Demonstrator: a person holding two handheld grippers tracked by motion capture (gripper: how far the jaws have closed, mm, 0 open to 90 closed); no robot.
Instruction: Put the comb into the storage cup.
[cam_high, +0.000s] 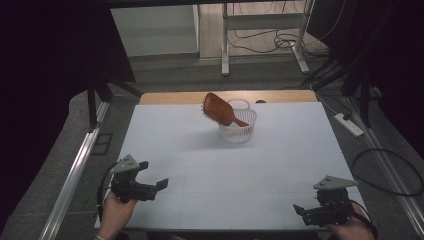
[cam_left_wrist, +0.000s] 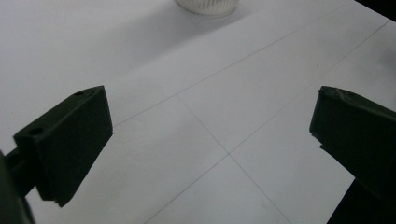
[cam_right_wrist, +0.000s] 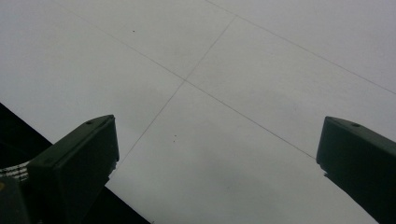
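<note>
Fingers, left gripper (cam_left_wrist: 210, 135): jaws spread wide, nothing between them, bare table surface (cam_left_wrist: 201, 154) below.
Fingers, right gripper (cam_right_wrist: 217, 158): jaws spread wide, nothing held, poised over the near table edge.
Left gripper, position (cam_high: 150, 187): at 7 o'clock on the table, held in a hand (cam_high: 117, 212), jaws aimed toward centre.
Right gripper, position (cam_high: 305, 212): at 5 o'clock, jaws aimed toward 9 o'clock.
Hairbrush (cam_high: 220, 111): brown paddle type, at 12 o'clock, well apart from both grippers; handle end down inside the basket, head tilted out over the rim toward 10 o'clock.
Basket (cam_high: 240, 131): small, white, slatted, upright; base visible at top of left gripper view (cam_left_wrist: 205, 6).
Brush handling, judged: rigid, light, smooth glossy back likely slippery; bristle face compliant and poor for clamping.
Grip point, judged: neck or upper handle, just above the rim; narrow, stiff, within jaw span.
Basket handling, judged: very light, thin-walled, prone to tipping or lifting along with the brush.
Precaution: brace basket rim with the other gripper; draw brush out along its own tilt.
</note>
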